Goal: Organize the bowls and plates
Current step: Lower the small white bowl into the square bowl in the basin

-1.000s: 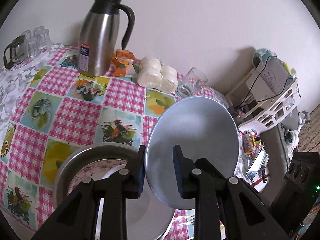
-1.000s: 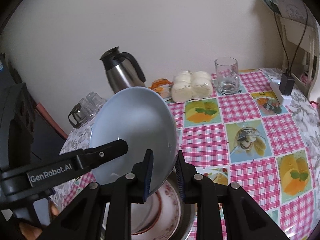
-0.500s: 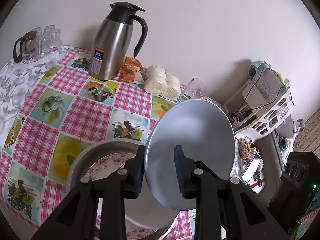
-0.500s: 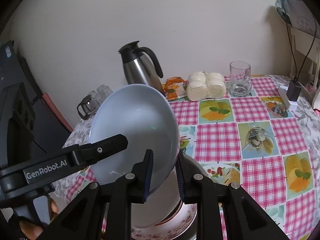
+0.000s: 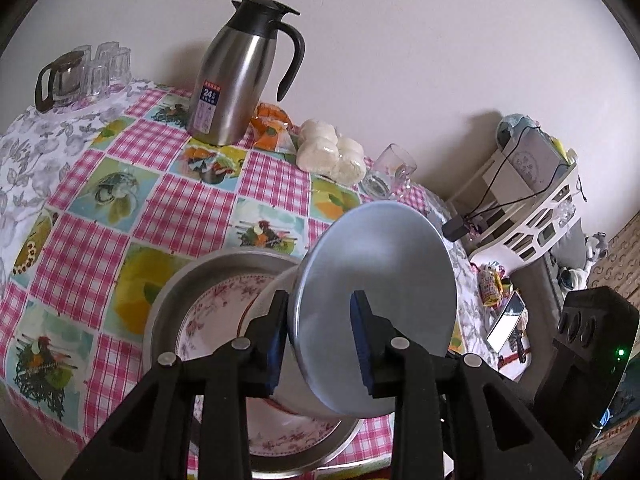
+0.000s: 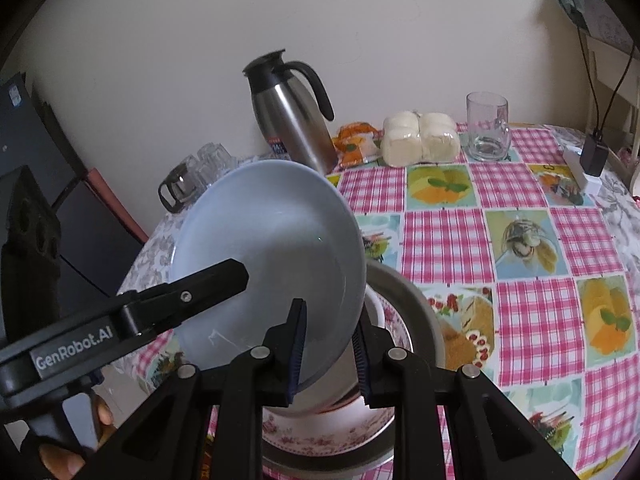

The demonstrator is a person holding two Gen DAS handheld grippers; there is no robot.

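Both grippers hold one pale blue-grey plate on edge above a metal basin. My left gripper (image 5: 320, 340) is shut on the plate (image 5: 380, 292), whose back faces this camera. My right gripper (image 6: 330, 344) is shut on the same plate (image 6: 272, 256), whose hollow front shows here; the left gripper's finger (image 6: 192, 292) crosses it. The metal basin (image 5: 168, 300) holds a floral-rimmed plate (image 5: 208, 316) and a white bowl, partly hidden. The basin (image 6: 424, 320) and floral plate (image 6: 320, 436) also show in the right wrist view.
On the pink checked tablecloth (image 5: 100, 208) stand a steel thermos jug (image 5: 236, 76), a bag of white buns (image 5: 332, 156), an orange packet (image 5: 272, 128), a glass mug (image 6: 486, 128) and a glass pot with cups (image 5: 76, 76). A white rack (image 5: 532, 208) stands beyond the table's right edge.
Both grippers have risen and pulled back with the plate between them. The plate is held higher above the basin, and more of the floral plate shows beneath.
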